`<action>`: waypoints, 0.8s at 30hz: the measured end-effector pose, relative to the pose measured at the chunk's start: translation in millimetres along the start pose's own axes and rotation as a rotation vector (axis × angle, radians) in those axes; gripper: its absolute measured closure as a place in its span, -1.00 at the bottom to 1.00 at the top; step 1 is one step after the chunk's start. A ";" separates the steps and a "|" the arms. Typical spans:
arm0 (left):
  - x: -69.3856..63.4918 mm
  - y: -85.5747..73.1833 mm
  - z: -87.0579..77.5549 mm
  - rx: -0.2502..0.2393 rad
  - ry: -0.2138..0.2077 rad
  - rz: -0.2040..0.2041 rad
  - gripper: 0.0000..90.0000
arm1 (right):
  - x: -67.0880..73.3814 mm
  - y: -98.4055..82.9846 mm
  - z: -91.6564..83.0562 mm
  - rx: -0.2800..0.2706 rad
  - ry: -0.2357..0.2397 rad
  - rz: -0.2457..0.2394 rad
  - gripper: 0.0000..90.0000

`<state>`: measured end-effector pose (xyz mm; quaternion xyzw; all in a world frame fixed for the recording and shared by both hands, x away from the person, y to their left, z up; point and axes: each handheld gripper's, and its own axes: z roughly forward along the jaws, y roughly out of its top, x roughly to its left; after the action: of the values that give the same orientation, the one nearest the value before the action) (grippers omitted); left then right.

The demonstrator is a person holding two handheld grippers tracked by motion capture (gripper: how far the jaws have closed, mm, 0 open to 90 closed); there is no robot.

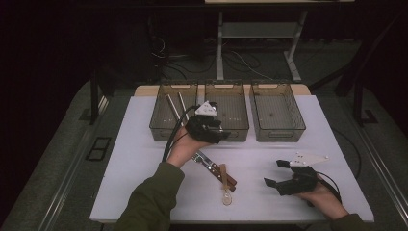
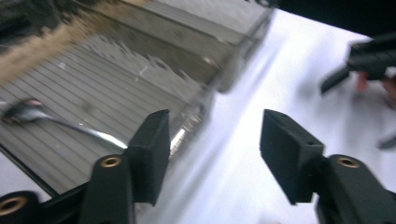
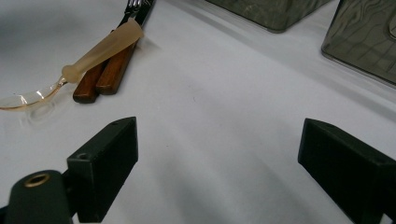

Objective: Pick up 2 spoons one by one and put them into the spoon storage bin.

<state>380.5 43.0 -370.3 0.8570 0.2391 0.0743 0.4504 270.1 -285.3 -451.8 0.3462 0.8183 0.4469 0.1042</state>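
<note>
Here, left hand-held gripper empty, jaws apart, hovering at front wall of middle bin; metal spoon inside. Below it, wood-handled cutlery, translucent spoon on tabletop. Right hand-held gripper released, well apart.

The white table is seen from above and in front; each gripper view is taken low and close along its jaws (trays and table are shared by all).
</note>
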 end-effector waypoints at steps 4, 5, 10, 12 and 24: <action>-14.6 -18.8 -2.0 0.017 -0.042 0.008 0.19 | 0.0 -0.2 0.5 0.004 0.000 -0.002 -0.73; -17.1 -21.8 -2.3 0.020 -0.050 0.014 0.27 | -0.1 -0.3 0.6 0.005 -0.001 -0.002 -0.74; -32.5 -38.2 -6.9 0.040 -0.077 0.048 0.65 | -0.4 -0.3 0.5 0.004 -0.003 -0.004 -0.74; -37.8 -42.4 -9.2 0.039 -0.095 0.054 0.78 | -0.2 -0.2 0.4 0.005 -0.003 -0.004 -0.74; -81.3 -70.6 -3.9 0.091 -0.214 0.092 0.98 | -0.2 -0.5 0.3 0.010 -0.003 -0.011 -0.73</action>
<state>283.9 41.0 -417.9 0.8897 0.1532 -0.0080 0.4300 270.2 -285.4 -452.4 0.3427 0.8223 0.4416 0.1063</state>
